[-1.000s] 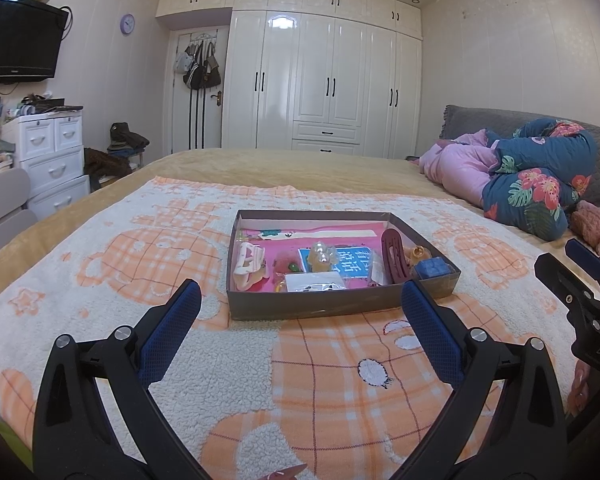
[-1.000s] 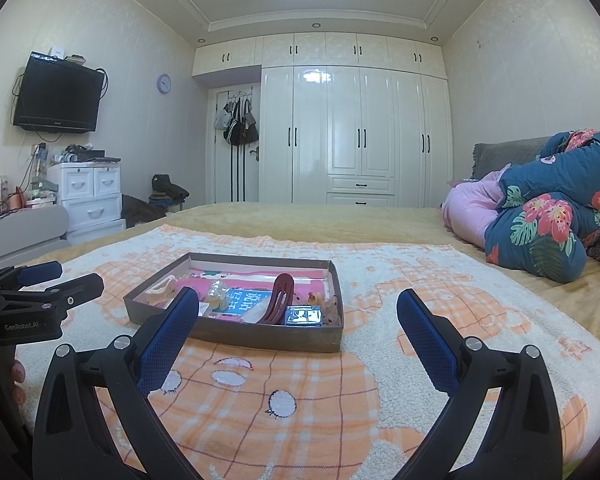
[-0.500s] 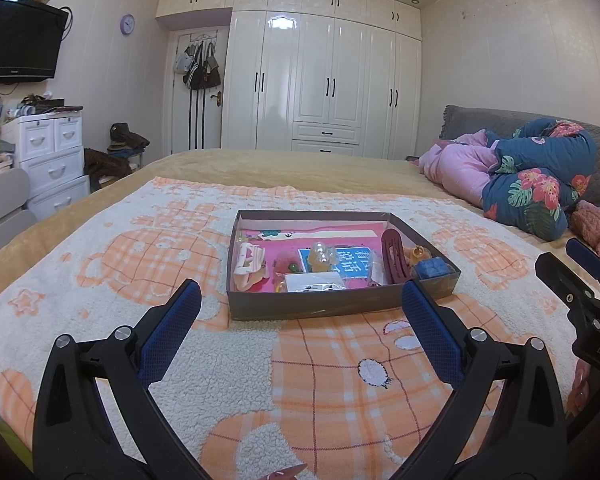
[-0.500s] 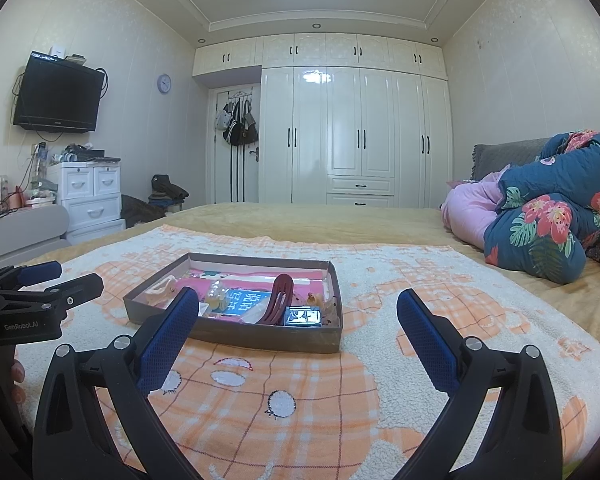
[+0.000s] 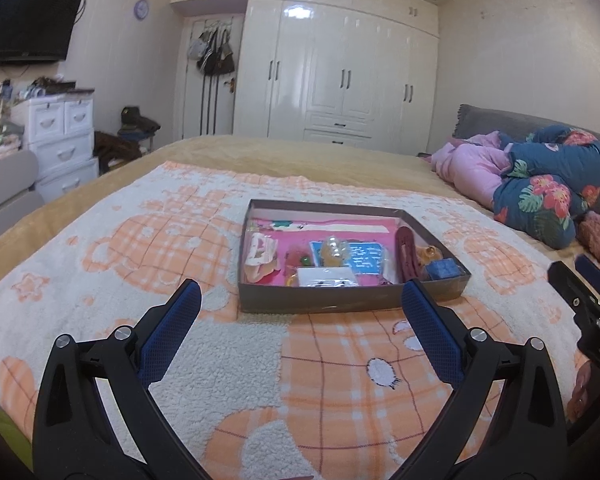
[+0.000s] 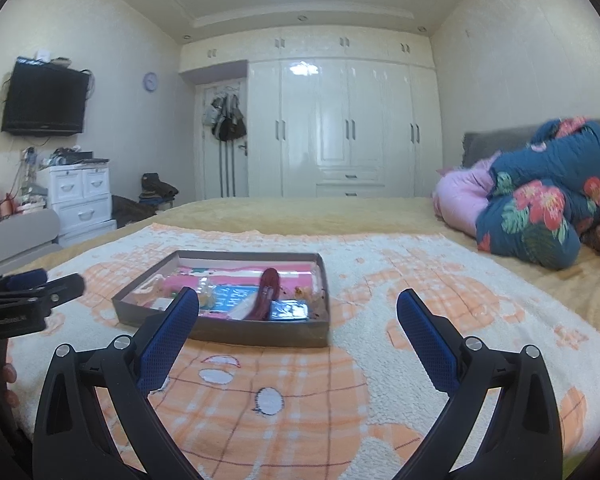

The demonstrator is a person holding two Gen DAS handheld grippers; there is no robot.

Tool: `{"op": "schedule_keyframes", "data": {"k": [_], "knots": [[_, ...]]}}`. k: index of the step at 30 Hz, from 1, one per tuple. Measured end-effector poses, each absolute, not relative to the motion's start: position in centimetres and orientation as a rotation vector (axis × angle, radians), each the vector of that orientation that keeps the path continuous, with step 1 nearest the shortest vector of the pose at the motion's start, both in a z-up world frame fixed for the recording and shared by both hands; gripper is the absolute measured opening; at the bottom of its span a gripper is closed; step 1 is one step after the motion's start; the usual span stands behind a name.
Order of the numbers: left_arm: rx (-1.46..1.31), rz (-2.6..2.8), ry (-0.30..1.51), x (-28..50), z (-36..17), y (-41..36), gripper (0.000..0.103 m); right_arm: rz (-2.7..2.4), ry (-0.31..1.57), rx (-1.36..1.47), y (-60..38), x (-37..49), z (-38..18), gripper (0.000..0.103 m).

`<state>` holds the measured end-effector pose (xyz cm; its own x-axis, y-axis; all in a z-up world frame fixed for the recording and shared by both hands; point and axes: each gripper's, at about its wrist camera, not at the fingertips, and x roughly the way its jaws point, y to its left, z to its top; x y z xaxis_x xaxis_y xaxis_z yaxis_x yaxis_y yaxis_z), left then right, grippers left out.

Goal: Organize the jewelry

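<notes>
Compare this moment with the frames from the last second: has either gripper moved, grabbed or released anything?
Both cameras have tilted slightly; nothing was grabbed or released. The left gripper and right gripper stay wide open and empty, short of the brown tray on the orange-and-white blanket. The dark red hair clip and blue box lie where they were.

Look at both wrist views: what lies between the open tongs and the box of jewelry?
Only bare blanket. In both views nothing lies between the left tongs or right tongs and the box.
</notes>
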<state>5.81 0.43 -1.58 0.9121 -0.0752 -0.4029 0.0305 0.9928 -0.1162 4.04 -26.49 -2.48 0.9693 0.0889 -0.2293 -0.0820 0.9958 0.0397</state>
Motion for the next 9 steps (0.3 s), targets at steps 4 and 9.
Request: {"op": "schedule_keyframes", "data": {"k": [4,9], "knots": [[-0.158,0.063,0.501,8.8,-2.2,3.8,0.092,-0.007,0.342,0.098,-29.9,7.8,-2.7,0.097],[-0.207,0.254,0.622,16.1,-3.6,12.5,0.092,-0.184,0.549,0.119,-35.0,14.8,-4.2,0.097]]}}
